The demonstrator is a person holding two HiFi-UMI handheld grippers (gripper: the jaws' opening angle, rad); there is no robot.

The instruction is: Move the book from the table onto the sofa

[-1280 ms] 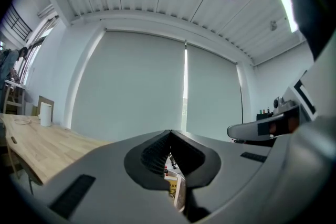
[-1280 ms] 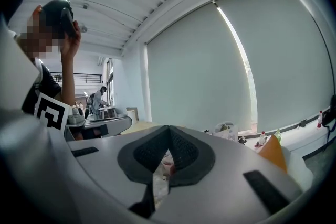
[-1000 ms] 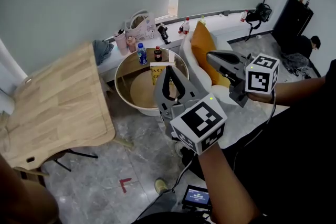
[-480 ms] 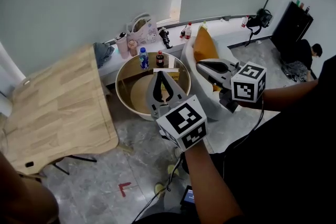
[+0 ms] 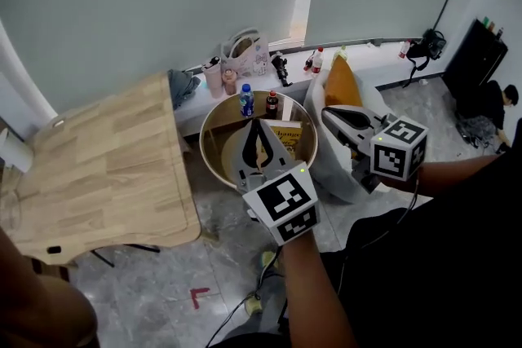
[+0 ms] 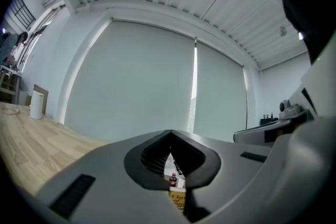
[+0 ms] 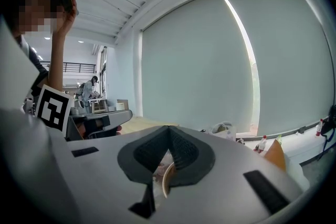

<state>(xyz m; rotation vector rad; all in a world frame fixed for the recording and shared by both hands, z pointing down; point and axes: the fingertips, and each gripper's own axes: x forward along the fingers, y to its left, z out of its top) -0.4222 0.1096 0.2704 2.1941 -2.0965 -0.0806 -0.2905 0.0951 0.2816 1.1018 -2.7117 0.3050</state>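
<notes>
- Two grippers: left gripper (image 5: pixel 258 124), right gripper (image 5: pixel 328 112)
- One book (image 5: pixel 287 134)
- Two bottles (image 5: pixel 246 102) (image 5: pixel 272 103) at the round table's (image 5: pixel 214 120) far edge
- One cushion (image 5: pixel 342 84)
- One wooden table (image 5: pixel 98 167)

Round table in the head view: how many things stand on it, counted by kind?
Bottles: 2 (blue-labelled bottle, dark red-capped bottle)
Books: 1 (yellow book)
Total on the round table: 3

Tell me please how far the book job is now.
Nothing looks done: the book sits on the round table. In hand: left gripper and right gripper, both shut and empty, hover near it. Left: grasp the book and set it on the sofa.
</notes>
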